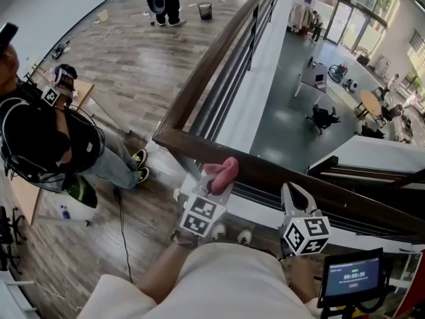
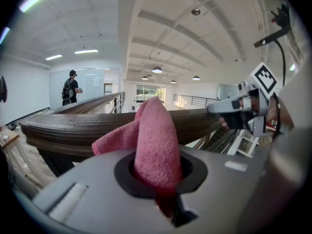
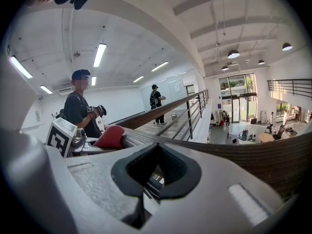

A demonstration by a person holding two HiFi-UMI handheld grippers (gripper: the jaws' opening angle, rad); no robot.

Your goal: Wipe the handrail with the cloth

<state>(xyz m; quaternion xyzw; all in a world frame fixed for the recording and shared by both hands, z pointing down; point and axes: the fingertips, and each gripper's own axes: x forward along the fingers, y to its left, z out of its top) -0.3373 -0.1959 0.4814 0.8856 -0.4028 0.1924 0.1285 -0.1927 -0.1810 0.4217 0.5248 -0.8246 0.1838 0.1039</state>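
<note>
Your left gripper (image 1: 221, 180) was clamped on the pink cloth (image 1: 226, 169), pressed against the handrail (image 1: 312, 183). Your right gripper (image 1: 292, 191) was closed and empty, just beside the handrail.

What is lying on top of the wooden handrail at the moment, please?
A pink cloth, pinched by the left gripper, sits on the handrail. The wood beneath it is covered.

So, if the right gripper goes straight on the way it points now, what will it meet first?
Most likely the wooden handrail: the right gripper, jaws together and empty, points at its near side. Whether a gap remains between them, I cannot tell.
</note>
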